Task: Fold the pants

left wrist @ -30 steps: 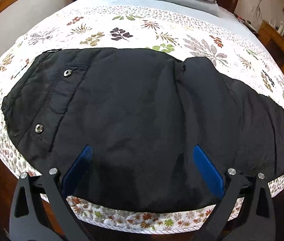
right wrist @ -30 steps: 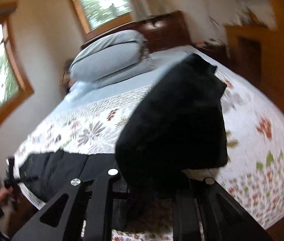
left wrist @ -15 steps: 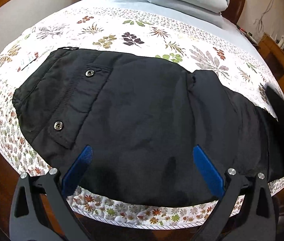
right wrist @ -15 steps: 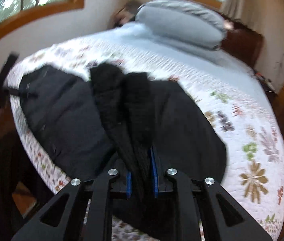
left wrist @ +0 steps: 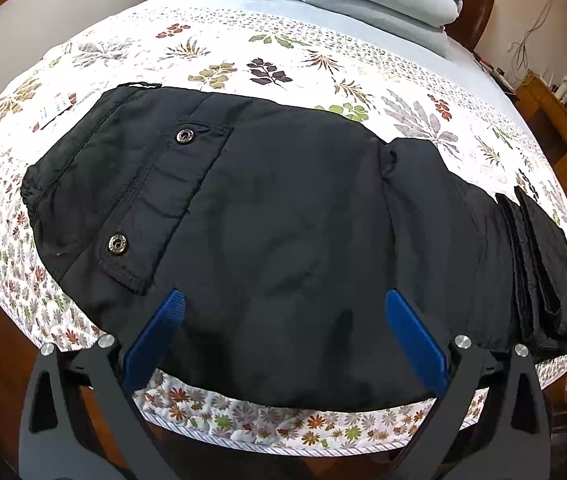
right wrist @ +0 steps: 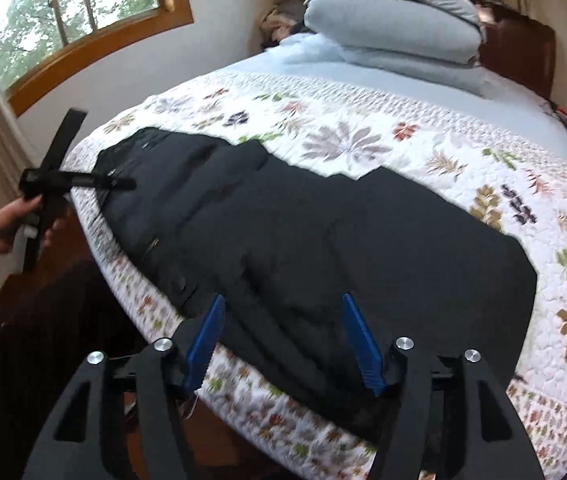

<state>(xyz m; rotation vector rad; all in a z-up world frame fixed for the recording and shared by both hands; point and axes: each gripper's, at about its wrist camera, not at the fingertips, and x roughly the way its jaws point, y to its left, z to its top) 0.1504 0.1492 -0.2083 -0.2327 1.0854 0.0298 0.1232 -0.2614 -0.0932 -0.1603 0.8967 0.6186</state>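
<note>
Black pants [left wrist: 283,208] lie across the floral quilt [left wrist: 267,40], waistband and two snap buttons to the left. Their leg ends [left wrist: 539,264] rest folded in a stack at the right. My left gripper [left wrist: 283,312] hovers open above the near edge of the seat with nothing between its blue pads. In the right wrist view the pants [right wrist: 323,232] stretch from left to right. My right gripper [right wrist: 281,316] is opening over the folded leg end; the fabric lies under the jaws and the pads do not press it. A hand holds the left gripper [right wrist: 55,184] by the waistband.
Grey pillows [right wrist: 395,28] are stacked at the headboard [right wrist: 523,52]. A window [right wrist: 75,12] is at the left, and a wooden dresser [left wrist: 563,120] stands to the right of the bed. The near bed edge [left wrist: 283,436] drops to a wooden floor. A small paper tag [left wrist: 55,108] lies on the quilt.
The right gripper swung the lifted leg ends over, lowered them onto the pants and opened its jaws. The left gripper stayed open and shifted only slightly.
</note>
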